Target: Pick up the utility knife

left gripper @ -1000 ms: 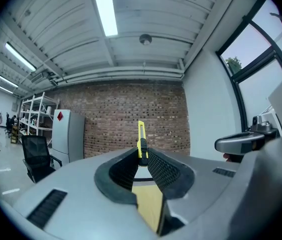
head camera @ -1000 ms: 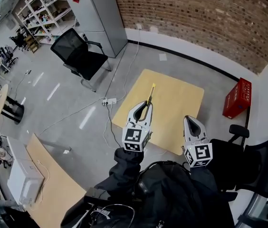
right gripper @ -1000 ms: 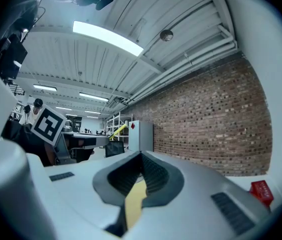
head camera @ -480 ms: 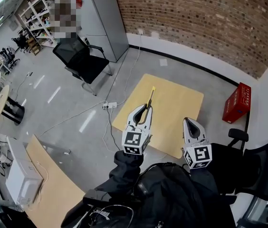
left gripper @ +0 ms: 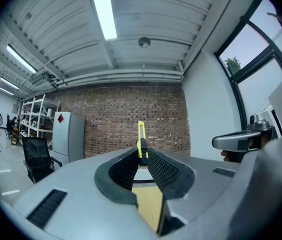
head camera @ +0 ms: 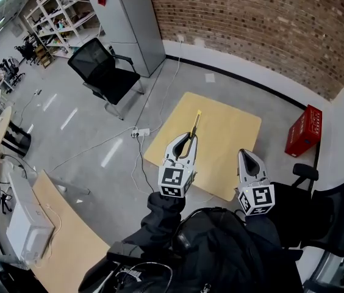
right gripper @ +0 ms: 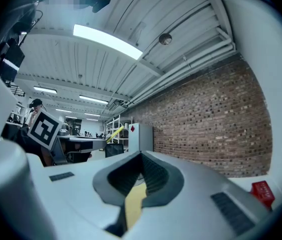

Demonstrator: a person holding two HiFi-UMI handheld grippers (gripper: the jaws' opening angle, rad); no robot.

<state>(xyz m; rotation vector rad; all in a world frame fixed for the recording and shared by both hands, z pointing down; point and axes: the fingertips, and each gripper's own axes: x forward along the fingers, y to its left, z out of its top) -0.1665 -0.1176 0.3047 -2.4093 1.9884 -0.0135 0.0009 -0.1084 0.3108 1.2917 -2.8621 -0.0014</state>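
Yellow utility knife (left gripper: 141, 140) pinched between left claw (left gripper: 141, 156) tips.

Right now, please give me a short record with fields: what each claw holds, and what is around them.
left claw: closed on a yellow utility knife with a black slider, which sticks out past the tips
right claw: closed, nothing between the jaws
under the claws: square light wooden table top
beside the table: red plastic crate
further off: black office chair, red brick wall
task state: knife held in the air, off the table
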